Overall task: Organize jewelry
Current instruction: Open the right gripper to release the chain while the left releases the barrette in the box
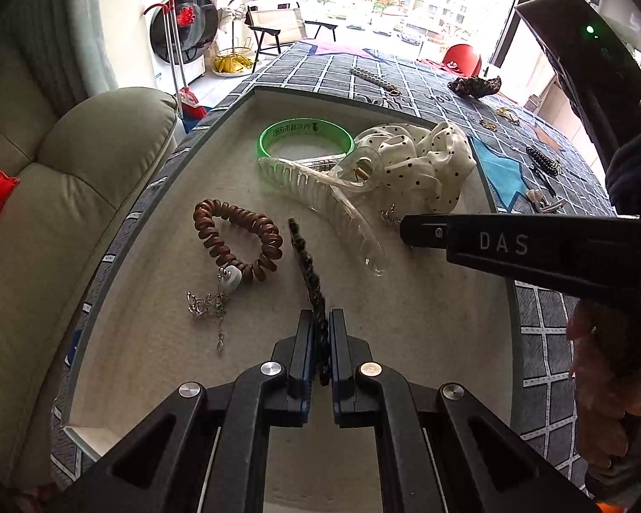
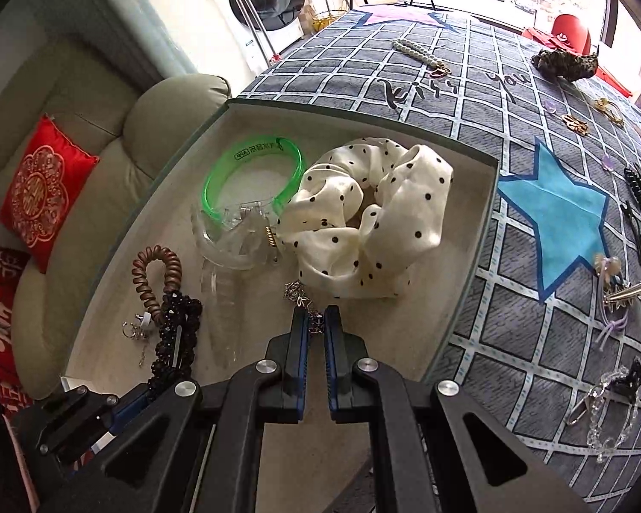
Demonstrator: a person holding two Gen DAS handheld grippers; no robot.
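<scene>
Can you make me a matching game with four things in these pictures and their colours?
Things:
1. bangle
2. scrunchie
3. coil hair tie
4. star on the cloth

Colours:
A. brown
B. blue
C. green
D. white with black dots

Pairs: 1-C, 2-D, 3-A, 4-B
</scene>
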